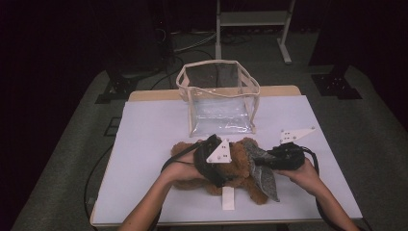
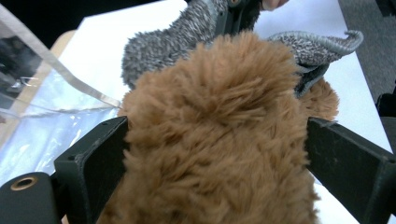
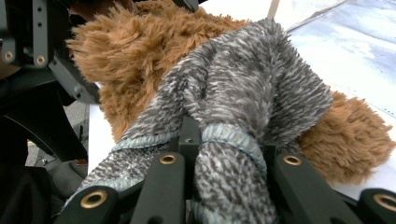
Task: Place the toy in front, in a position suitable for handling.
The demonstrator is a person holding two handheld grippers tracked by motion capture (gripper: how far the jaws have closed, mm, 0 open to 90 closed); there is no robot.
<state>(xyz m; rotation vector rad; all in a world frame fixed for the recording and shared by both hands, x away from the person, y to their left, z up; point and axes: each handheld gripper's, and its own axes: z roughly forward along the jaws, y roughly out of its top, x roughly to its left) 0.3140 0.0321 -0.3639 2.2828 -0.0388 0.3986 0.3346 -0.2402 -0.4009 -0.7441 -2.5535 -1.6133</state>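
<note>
Brown furry plush toy [image 2: 215, 140] sits between left gripper [image 2: 215, 154] jaws, spread wide; right gripper [image 3: 224, 172] pinches its grey knitted cloth [image 3: 243, 93].

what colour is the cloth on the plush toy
Mottled grey cloth, clearest in the right gripper view.

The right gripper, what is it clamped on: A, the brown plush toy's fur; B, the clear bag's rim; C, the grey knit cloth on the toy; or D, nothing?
C: the right gripper has its jaws shut on a fold of the grey knit cloth.
</note>
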